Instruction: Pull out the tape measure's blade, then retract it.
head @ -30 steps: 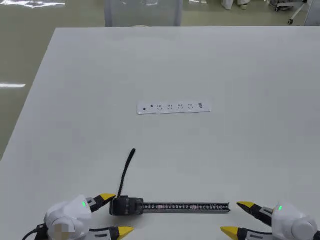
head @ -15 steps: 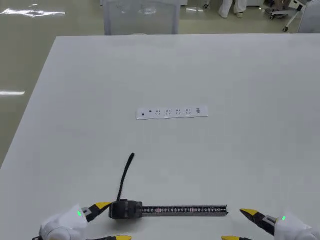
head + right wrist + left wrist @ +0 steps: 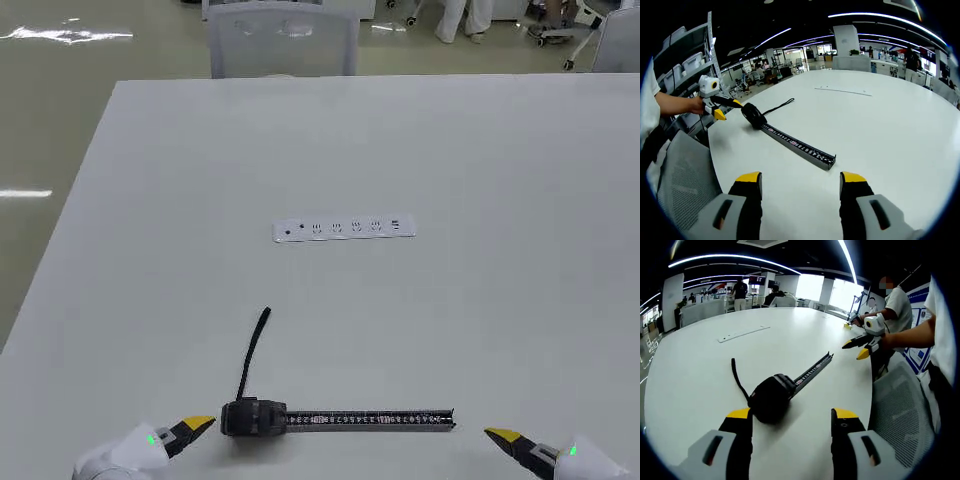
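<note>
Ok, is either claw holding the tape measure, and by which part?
Nothing is held. The left claw sits open at the tape measure case, and the right claw is open, short of the blade tip.

Head view: my headset above near side of tape measure (image 3: 338, 419), looking forward and down; tape measure low in frame, table (image 3: 400, 130) stretching beyond. Left gripper view: low over table, close behind tape measure, facing along blade (image 3: 812, 371) toward my right gripper (image 3: 854, 349); right gripper view: low, off blade tip, farther back, facing my left gripper (image 3: 727, 110); both share tape measure, power strip (image 3: 842, 91) beyond it.
</note>
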The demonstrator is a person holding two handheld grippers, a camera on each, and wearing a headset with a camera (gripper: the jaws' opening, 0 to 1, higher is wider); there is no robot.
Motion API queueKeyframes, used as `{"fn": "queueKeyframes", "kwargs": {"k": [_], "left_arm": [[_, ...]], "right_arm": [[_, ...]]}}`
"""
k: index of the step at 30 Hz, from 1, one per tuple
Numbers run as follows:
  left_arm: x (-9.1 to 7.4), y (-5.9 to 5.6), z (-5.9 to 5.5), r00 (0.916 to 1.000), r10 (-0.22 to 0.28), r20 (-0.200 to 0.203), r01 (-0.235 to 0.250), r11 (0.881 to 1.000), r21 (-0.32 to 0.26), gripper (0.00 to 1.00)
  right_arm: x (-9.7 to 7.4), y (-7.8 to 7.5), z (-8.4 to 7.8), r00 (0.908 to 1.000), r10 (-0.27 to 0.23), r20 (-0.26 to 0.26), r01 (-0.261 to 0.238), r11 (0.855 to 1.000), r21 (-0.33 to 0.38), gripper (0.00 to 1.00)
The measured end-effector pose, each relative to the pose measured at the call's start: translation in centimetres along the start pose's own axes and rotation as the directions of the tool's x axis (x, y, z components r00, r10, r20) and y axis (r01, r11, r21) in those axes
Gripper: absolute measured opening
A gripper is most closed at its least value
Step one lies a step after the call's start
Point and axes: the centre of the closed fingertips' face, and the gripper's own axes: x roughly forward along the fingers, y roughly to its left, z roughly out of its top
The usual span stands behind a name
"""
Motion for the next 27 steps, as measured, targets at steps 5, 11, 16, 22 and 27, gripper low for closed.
{"fn": "queueKeyframes", "kwargs": {"k": [5,11,16,22,27], "left_arm": [[-0.4,-0.1,-0.3,0.9999,0.012,0.006,-0.012,1.000,-0.016,0.62],[-0.9,-0.5,-0.2,0.9991,0.013,0.040,-0.011,0.998,-0.055,0.64],[-1.3,-0.7,-0.6,0.9989,0.017,0.044,-0.015,0.998,-0.060,0.65],[-1.9,-1.0,-0.6,0.9980,0.031,0.056,-0.027,0.998,-0.063,0.65],[-2.3,-1.4,-1.0,0.9972,0.042,0.062,-0.037,0.997,-0.074,0.64]], "right_arm": [[-0.7,0.2,-0.2,0.9999,-0.010,0.011,0.010,1.000,0.010,0.64],[-1.1,0.8,-0.5,0.9997,-0.015,0.017,0.015,1.000,0.003,0.64],[-1.6,1.0,-0.4,0.9991,-0.024,0.034,0.024,1.000,0.010,0.64],[-2.2,1.4,-0.4,0.9981,-0.030,0.053,0.030,0.999,0.011,0.64],[-2.6,1.6,-0.6,0.9973,-0.036,0.064,0.035,0.999,0.011,0.64]]}}
